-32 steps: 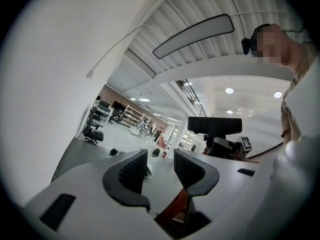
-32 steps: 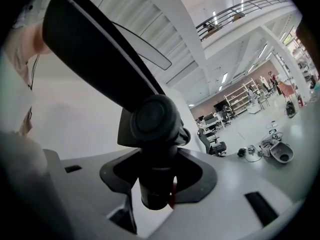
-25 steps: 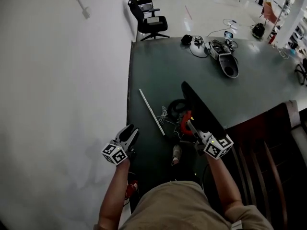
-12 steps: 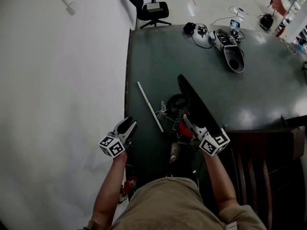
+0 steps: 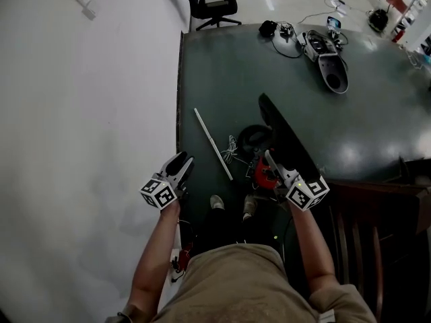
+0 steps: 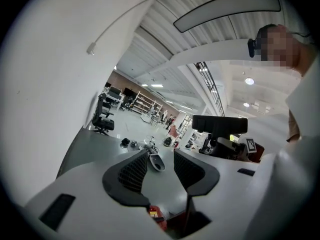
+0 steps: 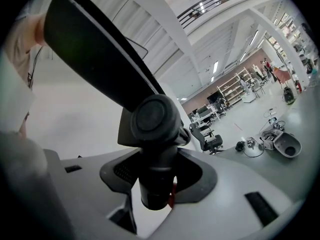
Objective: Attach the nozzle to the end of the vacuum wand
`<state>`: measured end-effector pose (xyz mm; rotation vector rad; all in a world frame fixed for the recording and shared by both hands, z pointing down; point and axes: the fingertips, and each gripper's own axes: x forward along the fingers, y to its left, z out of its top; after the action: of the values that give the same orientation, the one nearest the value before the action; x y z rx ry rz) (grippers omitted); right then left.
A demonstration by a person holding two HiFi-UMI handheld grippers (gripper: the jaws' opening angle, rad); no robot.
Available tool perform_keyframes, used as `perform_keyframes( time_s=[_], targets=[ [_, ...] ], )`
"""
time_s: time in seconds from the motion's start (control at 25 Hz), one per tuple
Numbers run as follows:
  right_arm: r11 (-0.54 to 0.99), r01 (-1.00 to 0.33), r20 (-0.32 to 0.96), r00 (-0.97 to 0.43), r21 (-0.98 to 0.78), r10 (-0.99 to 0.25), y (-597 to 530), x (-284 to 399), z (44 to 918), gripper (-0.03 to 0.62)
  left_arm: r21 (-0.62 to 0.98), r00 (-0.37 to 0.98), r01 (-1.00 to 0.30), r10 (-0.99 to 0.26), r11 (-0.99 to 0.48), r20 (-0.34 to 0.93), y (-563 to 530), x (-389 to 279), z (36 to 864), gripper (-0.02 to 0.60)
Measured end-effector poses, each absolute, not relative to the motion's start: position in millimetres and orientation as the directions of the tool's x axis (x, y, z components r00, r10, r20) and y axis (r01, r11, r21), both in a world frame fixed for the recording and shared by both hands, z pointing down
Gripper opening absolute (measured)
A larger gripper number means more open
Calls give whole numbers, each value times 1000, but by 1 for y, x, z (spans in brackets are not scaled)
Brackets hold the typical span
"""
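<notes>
Over green floor (image 5: 222, 66), right gripper (image 7: 156, 165) fingers (image 7: 121, 174) still clamp the nozzle (image 7: 152, 121); left gripper (image 6: 160, 166) fingers (image 6: 132, 171) stay apart.

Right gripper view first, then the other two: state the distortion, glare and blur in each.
Right gripper view: fisheye curves straight lines; the nozzle fills the centre, near the lens and dark, little detail. Left gripper view: same curved distortion, black corners, ceiling lamps blown out. Head view: dim overall, soft glare patches on the table.
</notes>
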<state>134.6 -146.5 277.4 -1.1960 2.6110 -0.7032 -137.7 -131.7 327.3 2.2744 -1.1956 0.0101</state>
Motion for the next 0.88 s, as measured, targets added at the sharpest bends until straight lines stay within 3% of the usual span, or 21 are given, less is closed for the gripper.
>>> perform_keyframes(
  time_s=[0.52, 0.88],
  targets=[
    [489, -727, 93, -598, -482, -796, -210, 71, 301, 184, 528, 646, -732, -685, -429, 338, -228, -192, 415, 175],
    [421, -783, 146, -533, -458, -833, -306, 13, 362, 183, 530, 597, -781, -644, -330, 479, -337, -256, 559, 175]
  ],
)
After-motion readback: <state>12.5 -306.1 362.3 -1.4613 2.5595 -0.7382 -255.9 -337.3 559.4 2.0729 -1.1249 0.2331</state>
